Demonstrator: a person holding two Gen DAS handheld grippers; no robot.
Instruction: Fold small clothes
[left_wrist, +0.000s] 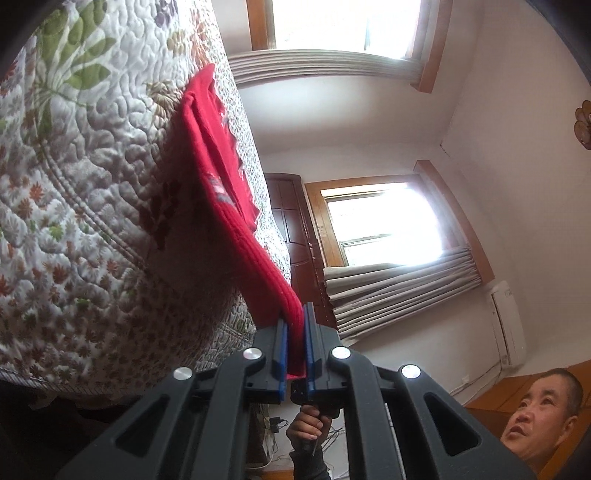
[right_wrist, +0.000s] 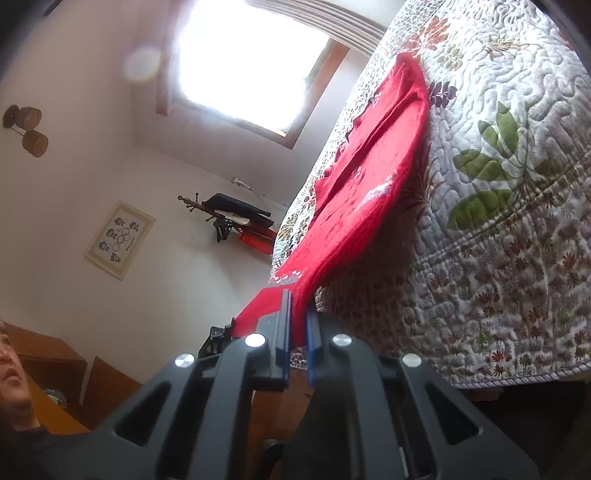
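one red garment (left_wrist: 218, 173) lies on the quilt (left_wrist: 92, 184) at the bed's edge, its near hem lifted off; two hand-held grippers, left (left_wrist: 294, 343) and right (right_wrist: 298, 332), each clamp that hem; two windows, a wardrobe and a person's face beyond

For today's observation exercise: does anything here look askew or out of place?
Nothing looks damaged or spilled. The red garment lies partly on the quilted bedspread, its near hem lifted off the bed, pinched by the left hand-held gripper and right hand-held gripper. That suits mid-fold handling.
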